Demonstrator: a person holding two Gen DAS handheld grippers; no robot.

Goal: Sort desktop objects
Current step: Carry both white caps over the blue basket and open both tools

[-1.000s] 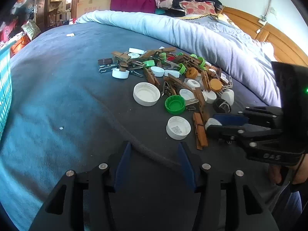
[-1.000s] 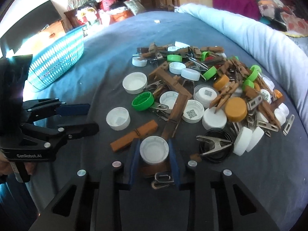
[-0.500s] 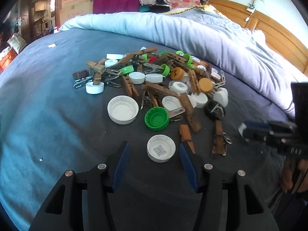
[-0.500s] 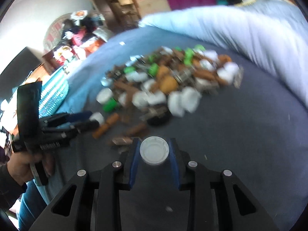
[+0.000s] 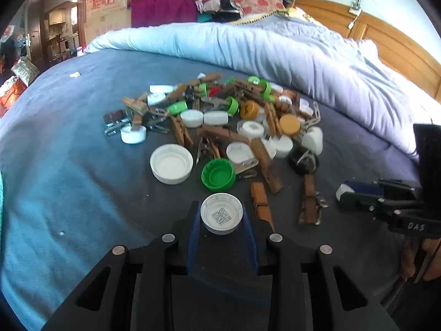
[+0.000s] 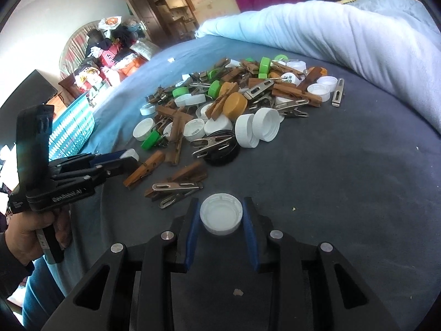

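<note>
Left gripper [image 5: 222,218] closing on a round white cap with a square code inside [image 5: 221,213], right gripper [image 6: 220,218] squeezing a plain white cap [image 6: 221,217], open side facing up.

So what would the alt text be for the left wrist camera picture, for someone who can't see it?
The left gripper is closing around a white bottle cap with a printed code inside, on a dark blue bedspread. Just beyond lies a heap of white, green and orange caps, wooden clothespins and metal clips. At right, the right gripper holds another white cap.
</note>
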